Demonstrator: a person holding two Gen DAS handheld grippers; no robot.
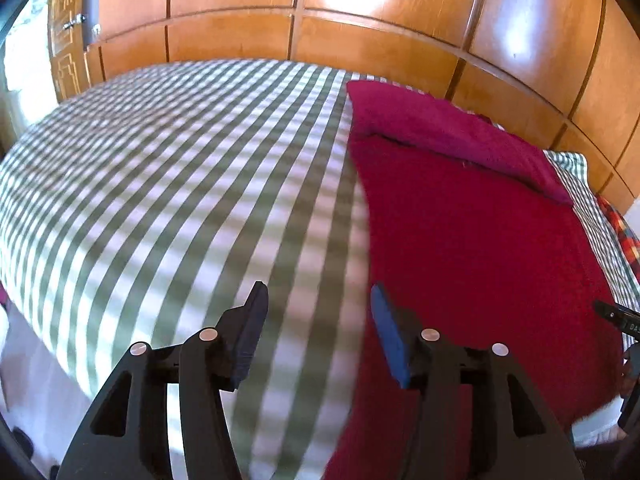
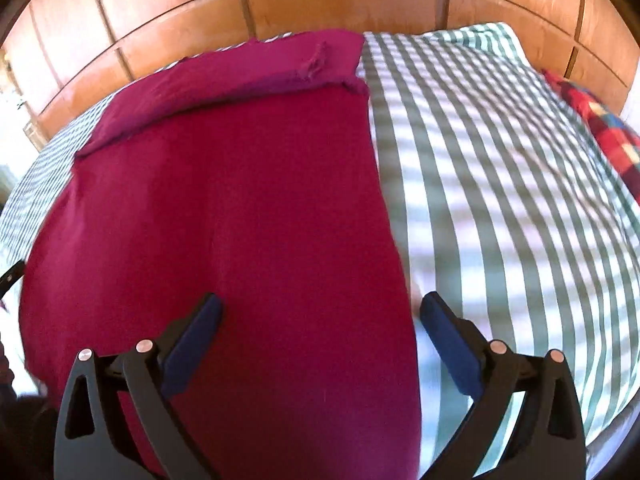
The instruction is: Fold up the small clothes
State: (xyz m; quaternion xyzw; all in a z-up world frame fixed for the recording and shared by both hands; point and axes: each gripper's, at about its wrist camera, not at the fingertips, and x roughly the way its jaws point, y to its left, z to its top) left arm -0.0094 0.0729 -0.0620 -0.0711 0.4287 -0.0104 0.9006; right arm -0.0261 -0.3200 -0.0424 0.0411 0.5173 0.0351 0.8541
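No brand or label could be read; a few white marks on the black part at the right edge of the left wrist view were too small to make out. The red garment (image 2: 224, 216) lay flat on the bed (image 1: 160, 184), which wore a green-and-white checked cover, its far end folded over into a magenta band (image 2: 248, 68). The left gripper (image 1: 316, 320) hung over the garment's left edge, jaws partly apart and empty. The right gripper (image 2: 320, 336) stood over the garment's right edge, jaws wide apart, gripping nothing. Wooden wardrobe panels (image 1: 360, 40) rose behind the bed. A red plaid cloth (image 2: 600, 128) lay at the far right.
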